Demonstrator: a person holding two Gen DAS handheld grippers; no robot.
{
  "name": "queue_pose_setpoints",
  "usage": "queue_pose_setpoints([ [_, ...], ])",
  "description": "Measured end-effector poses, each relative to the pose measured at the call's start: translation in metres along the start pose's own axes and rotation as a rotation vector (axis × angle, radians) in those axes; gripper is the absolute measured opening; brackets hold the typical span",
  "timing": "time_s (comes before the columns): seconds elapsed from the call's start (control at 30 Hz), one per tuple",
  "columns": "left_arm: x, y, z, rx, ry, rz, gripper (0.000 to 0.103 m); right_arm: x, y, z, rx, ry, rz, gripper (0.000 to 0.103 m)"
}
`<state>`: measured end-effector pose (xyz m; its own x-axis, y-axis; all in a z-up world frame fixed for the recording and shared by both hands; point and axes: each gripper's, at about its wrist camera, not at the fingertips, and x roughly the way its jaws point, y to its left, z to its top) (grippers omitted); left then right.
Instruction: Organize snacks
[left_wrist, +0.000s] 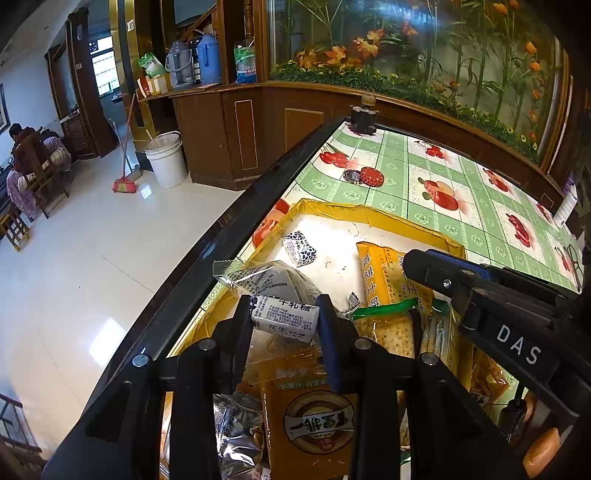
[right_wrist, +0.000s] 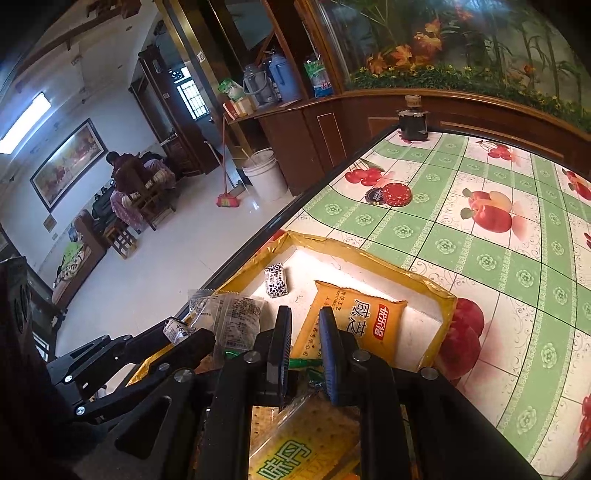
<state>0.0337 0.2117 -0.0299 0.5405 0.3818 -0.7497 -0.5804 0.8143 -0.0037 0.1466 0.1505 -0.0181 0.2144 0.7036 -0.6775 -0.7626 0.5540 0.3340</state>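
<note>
Left claw (left_wrist: 284, 321) is closed on a small white nougat candy (left_wrist: 285, 318), which sits crosswise between the two fingers, held at its ends and lifted above the snack pile. Right claw (right_wrist: 303, 332) has its fingers narrowly parted with nothing visibly between them; it hovers over the near end of the tray, above a green-trimmed cracker packet (right_wrist: 295, 435).

Tray (left_wrist: 373, 212), yellow-rimmed with a pale floor, lies at the left edge of the surface (left_wrist: 436, 184). Its far half is nearly bare: one spotted candy (left_wrist: 299, 248) rests near the far-left corner, and an orange cheese-biscuit packet (right_wrist: 354, 321) lies toward the right wall. Clear-wrapped snack (left_wrist: 269, 280) overhangs the left rim, directly under the held candy.

Judgement: the step in hand is placing the nougat. Best practice would be to carry it to the open floor beside the spotted candy, grouping like with like, lower until near contact, then release. Grip is on a small, soft wrapper; it may rotate or slip. Right claw should hold clear to avoid collision. Red lid (right_wrist: 396, 194) further along the surface is not involved.
</note>
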Motion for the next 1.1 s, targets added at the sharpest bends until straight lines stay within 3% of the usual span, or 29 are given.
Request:
queue_pose_setpoints([
  [0.07, 0.000, 0.000, 0.000, -0.006, 0.006, -0.006, 0.038, -0.002, -0.002, -0.002, 0.005, -0.003, -0.001, 0.017],
  [0.13, -0.003, -0.001, 0.000, -0.006, -0.006, 0.001, 0.056, -0.005, -0.003, -0.003, 0.012, -0.005, 0.001, 0.017],
  [0.2, -0.009, -0.002, -0.002, 0.000, -0.032, 0.023, 0.067, -0.008, -0.004, -0.004, 0.015, -0.010, 0.002, 0.018],
  [0.3, -0.020, -0.005, -0.003, 0.011, -0.077, 0.045, 0.075, -0.015, -0.004, -0.006, 0.017, -0.020, 0.004, 0.029],
  [0.53, -0.042, -0.002, -0.010, -0.005, -0.148, 0.059, 0.083, -0.041, -0.007, -0.012, 0.026, -0.061, -0.011, 0.048],
  [0.63, -0.050, 0.000, -0.014, -0.013, -0.159, 0.065, 0.083, -0.053, -0.006, -0.017, 0.018, -0.077, -0.017, 0.065],
  [0.93, -0.091, 0.003, -0.033, -0.006, -0.242, 0.060, 0.083, -0.098, 0.000, -0.044, -0.024, -0.129, -0.010, 0.081],
  [1.1, -0.108, 0.002, -0.042, -0.001, -0.268, 0.036, 0.086, -0.123, -0.002, -0.063, -0.051, -0.139, 0.023, 0.084],
])
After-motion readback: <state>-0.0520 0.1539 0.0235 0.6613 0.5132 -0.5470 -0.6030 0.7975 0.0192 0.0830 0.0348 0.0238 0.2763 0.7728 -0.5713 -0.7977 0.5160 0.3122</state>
